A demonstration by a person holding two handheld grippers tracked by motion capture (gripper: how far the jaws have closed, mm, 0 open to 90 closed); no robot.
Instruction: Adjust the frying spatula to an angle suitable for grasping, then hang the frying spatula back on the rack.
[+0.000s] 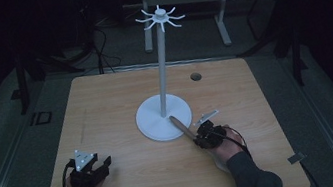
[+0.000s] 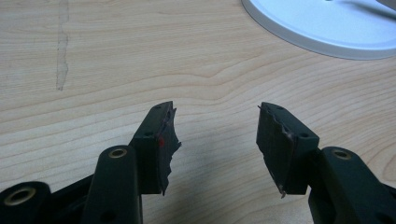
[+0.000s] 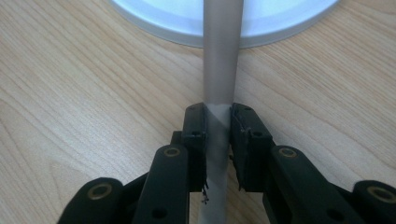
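The right claw (image 3: 217, 123) is pinched on a slim grey stick (image 3: 218, 70) low over the counter (image 1: 116, 111), and the stick's far end reaches onto the white round base of the stand (image 1: 151, 118). The stick looks stiff, light and smooth, so it may well slip or swing in a grip this near one end; holding closer to the middle would likely steady it. The left claw (image 2: 215, 140) rests apart near the counter's front edge, spread and empty.

Slim brown-grey stick (image 3: 219, 70), tip over stand base (image 3: 163, 21)
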